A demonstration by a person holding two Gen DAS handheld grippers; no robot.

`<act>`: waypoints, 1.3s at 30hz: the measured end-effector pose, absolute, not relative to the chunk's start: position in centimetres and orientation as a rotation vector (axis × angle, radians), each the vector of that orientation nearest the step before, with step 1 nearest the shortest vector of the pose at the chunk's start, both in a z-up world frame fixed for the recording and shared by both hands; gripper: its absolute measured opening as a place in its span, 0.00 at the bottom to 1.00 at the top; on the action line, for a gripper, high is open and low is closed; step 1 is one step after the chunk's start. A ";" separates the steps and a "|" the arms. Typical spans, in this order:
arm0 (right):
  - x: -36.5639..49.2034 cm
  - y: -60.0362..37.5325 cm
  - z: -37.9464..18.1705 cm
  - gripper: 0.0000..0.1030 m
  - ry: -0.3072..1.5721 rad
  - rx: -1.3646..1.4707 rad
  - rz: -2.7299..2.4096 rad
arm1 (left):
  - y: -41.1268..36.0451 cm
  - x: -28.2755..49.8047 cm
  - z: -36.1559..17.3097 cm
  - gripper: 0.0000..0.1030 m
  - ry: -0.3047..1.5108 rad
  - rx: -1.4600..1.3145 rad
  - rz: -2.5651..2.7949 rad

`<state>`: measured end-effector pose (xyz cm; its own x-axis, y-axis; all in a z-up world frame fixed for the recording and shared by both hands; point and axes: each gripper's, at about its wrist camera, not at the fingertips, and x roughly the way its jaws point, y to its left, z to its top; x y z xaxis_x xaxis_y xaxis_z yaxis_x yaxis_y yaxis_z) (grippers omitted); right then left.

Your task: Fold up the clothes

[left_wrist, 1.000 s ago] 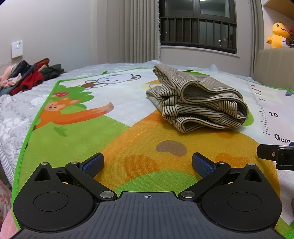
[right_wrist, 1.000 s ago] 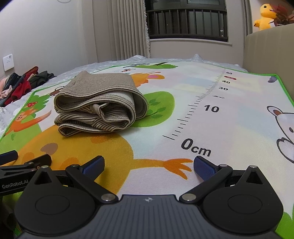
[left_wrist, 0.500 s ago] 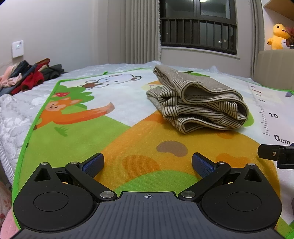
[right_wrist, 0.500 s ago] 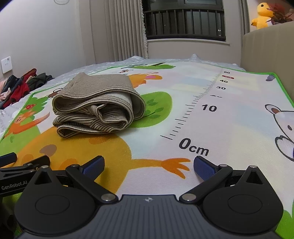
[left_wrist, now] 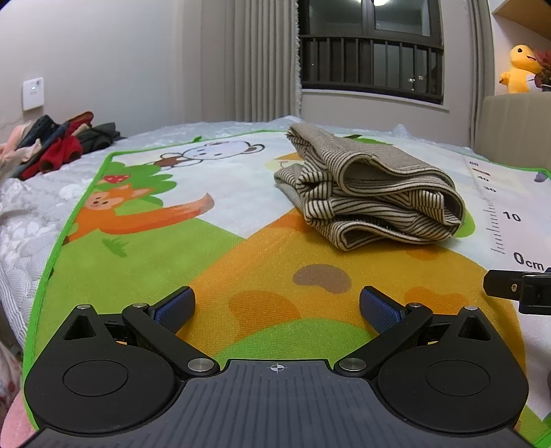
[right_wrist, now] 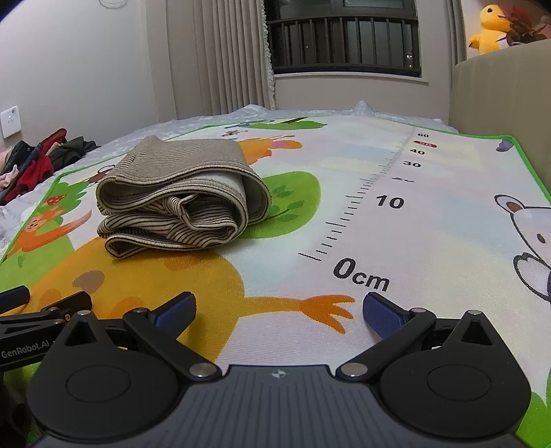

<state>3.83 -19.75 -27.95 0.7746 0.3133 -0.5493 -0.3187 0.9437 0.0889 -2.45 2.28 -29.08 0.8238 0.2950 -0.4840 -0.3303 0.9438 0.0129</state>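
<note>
My left gripper [left_wrist: 277, 306]: its blue pads stand wide apart, holding nothing, low over the orange patch of the play mat [left_wrist: 144, 262].
My right gripper [right_wrist: 279, 308]: jaws likewise spread and empty, hovering above the printed duck foot near the "0cm" mark.
Only in the left view: the printed monkey and fox on the mat, the bare white mattress [left_wrist: 20, 220] along the mat's green edge, and a black tip of my right gripper poking in at the right border.
Only in the right view: the far green border of the mat, the printed white animal at the right edge, and my left gripper's side with the "GenRobot.AI" lettering at lower left.
Striped garment [left_wrist: 372, 193]: folded into a thick bundle, beige with thin dark stripes, several layers stacked; it lies on the mat ahead of both grippers, apart from them, just left of the printed ruler.
Its fold [right_wrist: 179, 203]: from the right the rolled end faces me; a seam or hem shows inside, I think, though it is hard to tell.
Clothes pile [left_wrist: 51, 144]: red, dark and pink pieces heaped on the mattress by the wall, well apart from the bundle.
Yellow plush toy [right_wrist: 489, 29]: sits up behind the beige headboard.
</note>
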 end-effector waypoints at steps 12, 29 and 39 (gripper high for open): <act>3.8 -19.6 -28.0 1.00 0.595 -0.024 0.337 | 2.3 -2.5 -29.1 1.00 0.500 -0.070 0.335; 3.8 -19.7 -28.0 1.00 0.593 -0.021 0.336 | 2.1 -2.3 -29.0 1.00 0.519 -0.069 0.336; 3.7 -19.6 -28.0 1.00 0.596 -0.026 0.331 | 2.1 -2.1 -29.0 1.00 0.539 -0.064 0.333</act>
<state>3.73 -19.61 -28.01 0.7767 0.2987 -0.5545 -0.3134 0.9470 0.0712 -2.12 2.10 -28.96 0.8060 0.2946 -0.5134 -0.3282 0.9442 0.0266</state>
